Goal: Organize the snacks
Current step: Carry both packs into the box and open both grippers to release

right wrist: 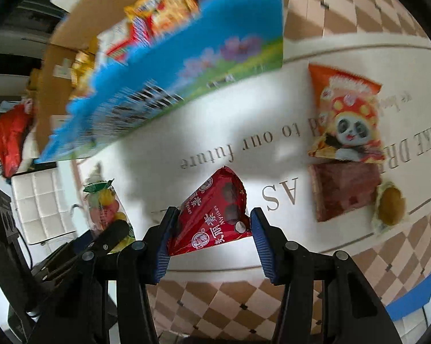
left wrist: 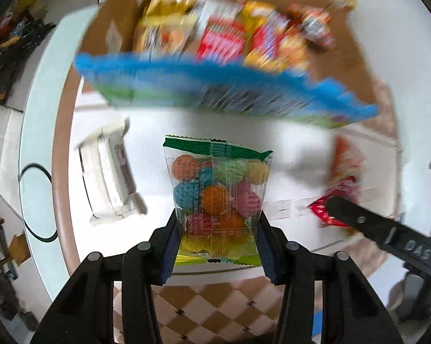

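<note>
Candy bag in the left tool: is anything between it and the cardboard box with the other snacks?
Yes. The clear bag of coloured candy balls, gripped by the left tool, faces the box's blue printed flap, which hangs across the near side of the brown cardboard box. The bag probably has to go over it.

At frame centre the left tongs (left wrist: 217,236) clamp a clear bag of coloured balls (left wrist: 217,189) — behind it, blurred, a blue-edged box (left wrist: 215,86) of snack packets; the right tongs (left wrist: 334,203) pinch a red packet (left wrist: 320,210) at right.
</note>
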`<action>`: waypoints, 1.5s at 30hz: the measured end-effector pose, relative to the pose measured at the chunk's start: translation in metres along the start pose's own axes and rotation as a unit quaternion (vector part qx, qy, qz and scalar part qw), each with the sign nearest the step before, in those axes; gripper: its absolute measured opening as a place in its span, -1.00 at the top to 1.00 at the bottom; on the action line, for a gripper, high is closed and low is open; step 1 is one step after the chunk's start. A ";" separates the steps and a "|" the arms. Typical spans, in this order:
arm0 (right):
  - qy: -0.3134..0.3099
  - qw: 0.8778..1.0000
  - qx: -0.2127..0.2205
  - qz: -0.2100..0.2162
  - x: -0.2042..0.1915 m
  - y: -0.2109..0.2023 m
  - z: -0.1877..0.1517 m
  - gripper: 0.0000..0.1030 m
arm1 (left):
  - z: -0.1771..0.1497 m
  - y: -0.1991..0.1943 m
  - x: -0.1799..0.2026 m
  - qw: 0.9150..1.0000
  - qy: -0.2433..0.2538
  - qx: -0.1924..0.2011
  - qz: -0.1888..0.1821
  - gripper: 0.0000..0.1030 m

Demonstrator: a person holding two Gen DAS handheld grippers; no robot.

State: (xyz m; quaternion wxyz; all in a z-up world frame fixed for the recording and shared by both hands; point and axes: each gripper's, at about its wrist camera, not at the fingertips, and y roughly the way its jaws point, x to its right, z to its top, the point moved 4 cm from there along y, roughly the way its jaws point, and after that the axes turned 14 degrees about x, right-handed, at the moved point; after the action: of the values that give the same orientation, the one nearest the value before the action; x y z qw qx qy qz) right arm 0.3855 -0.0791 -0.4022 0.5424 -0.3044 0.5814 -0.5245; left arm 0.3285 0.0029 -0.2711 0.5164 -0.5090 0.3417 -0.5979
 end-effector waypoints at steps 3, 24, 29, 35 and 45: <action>-0.016 0.999 0.026 0.017 -0.007 -0.035 0.017 -0.04 | 0.029 -0.035 0.014 0.999 0.007 0.033 -0.027 0.12; -0.085 0.993 0.079 -0.012 -0.034 -0.028 0.157 -0.04 | 0.170 0.073 0.046 0.990 -0.057 -0.099 -0.087 0.12; -0.097 0.994 0.051 -0.026 -0.028 0.004 0.154 -0.04 | 0.158 0.099 0.044 0.985 -0.068 -0.134 -0.080 0.11; -0.102 0.994 -0.018 -0.036 -0.022 0.028 0.146 -0.52 | 0.151 0.111 0.046 0.986 -0.065 -0.143 -0.063 -0.06; -0.118 0.991 -0.013 -0.058 -0.022 0.020 0.150 -0.79 | 0.171 0.079 0.059 0.994 -0.030 -0.094 -0.052 -0.60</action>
State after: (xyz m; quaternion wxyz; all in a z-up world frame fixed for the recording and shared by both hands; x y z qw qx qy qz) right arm 0.5375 -0.0952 -0.3927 0.5721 -0.4039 0.5015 -0.5080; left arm 0.5177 -0.0521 -0.2877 0.4441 -0.5902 0.3539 -0.5737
